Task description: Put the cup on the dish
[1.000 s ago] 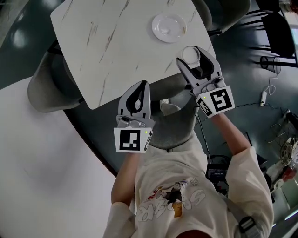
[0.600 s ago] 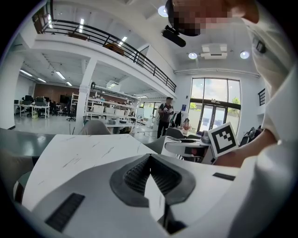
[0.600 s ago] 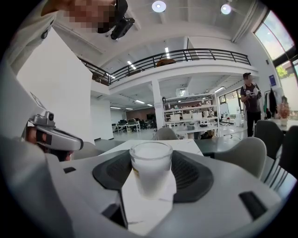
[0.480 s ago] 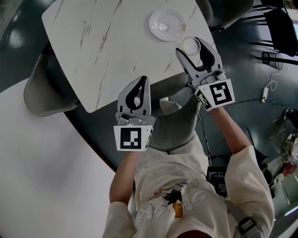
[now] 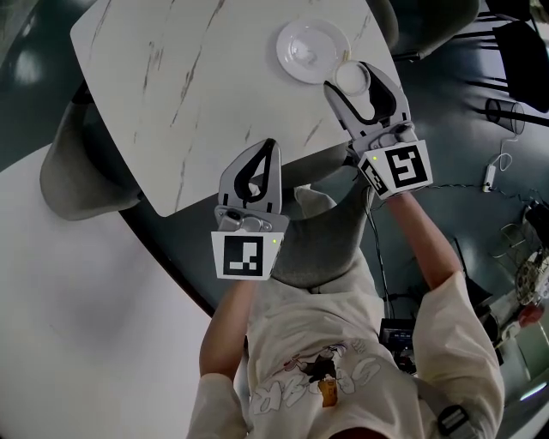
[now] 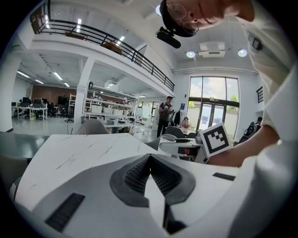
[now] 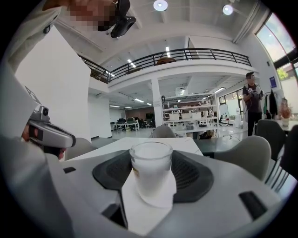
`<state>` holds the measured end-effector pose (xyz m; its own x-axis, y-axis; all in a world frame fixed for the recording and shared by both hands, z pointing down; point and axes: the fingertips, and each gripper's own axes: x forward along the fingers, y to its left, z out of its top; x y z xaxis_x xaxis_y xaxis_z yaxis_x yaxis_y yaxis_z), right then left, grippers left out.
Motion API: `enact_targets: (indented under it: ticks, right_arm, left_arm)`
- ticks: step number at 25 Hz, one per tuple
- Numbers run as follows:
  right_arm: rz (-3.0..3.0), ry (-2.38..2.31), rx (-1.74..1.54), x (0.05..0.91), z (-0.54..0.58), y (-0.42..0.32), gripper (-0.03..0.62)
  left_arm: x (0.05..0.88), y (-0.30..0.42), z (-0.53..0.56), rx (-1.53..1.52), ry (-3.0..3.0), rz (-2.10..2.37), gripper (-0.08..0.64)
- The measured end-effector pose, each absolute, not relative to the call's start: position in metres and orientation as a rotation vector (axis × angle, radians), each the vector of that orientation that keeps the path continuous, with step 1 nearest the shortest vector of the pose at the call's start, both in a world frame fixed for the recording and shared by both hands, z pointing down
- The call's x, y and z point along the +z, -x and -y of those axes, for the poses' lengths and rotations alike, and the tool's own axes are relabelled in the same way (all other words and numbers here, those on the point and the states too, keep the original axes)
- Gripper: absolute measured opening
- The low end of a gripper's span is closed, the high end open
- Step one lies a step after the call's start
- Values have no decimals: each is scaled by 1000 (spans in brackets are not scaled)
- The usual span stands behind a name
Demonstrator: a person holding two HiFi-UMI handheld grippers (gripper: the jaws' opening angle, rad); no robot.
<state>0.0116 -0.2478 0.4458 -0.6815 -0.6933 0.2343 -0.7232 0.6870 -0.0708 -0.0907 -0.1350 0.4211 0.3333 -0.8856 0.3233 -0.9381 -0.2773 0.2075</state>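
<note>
A small frosted glass cup (image 5: 351, 76) is held between the jaws of my right gripper (image 5: 353, 82), just off the near right rim of the white dish (image 5: 312, 51). The dish lies empty on the marble table (image 5: 197, 94), near its right corner. In the right gripper view the cup (image 7: 150, 169) stands upright between the dark pads (image 7: 193, 175), with the tabletop (image 7: 153, 143) beyond it. My left gripper (image 5: 269, 147) hovers shut and empty over the table's near edge. Its closed tips (image 6: 150, 156) point across the table (image 6: 79, 151).
Grey chairs stand at the table's left (image 5: 81, 163), under its near edge (image 5: 322, 227) and at the top right (image 5: 429, 21). A wire bin (image 5: 506, 111) and cables lie on the dark floor to the right. A person (image 7: 253, 100) stands far off.
My right gripper has carried the cup away from me along the table's right side, closer to the dish. The left gripper has stayed shut in much the same place.
</note>
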Motion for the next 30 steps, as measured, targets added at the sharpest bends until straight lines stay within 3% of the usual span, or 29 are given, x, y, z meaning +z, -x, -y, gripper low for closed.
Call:
enact_targets:
  ticks: [30]
  right_arm:
    - [2648, -1124, 266, 529, 297, 9, 265]
  left_arm:
    - [495, 99, 168, 233, -2211, 1625, 2]
